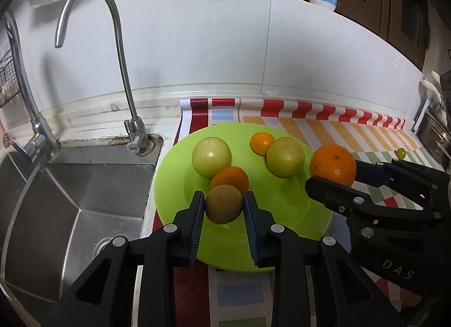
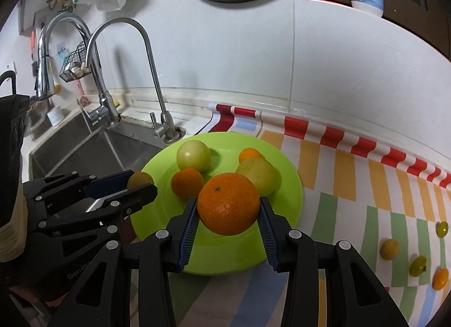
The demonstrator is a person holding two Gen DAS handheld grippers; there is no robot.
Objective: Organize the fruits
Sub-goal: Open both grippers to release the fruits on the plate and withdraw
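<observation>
While I watch the left wrist view, my left gripper (image 1: 224,205) pinches a brown-green fruit (image 1: 223,204) just over the green plate (image 1: 284,202), angled down; dropped carelessly, it could knock the small orange (image 1: 230,179) rolling. From the right wrist view, my right gripper (image 2: 228,208) clamps the big orange (image 2: 228,204), tilted down above the plate's near rim; 4 small fruits lie well apart on the striped mat (image 2: 349,186).
</observation>
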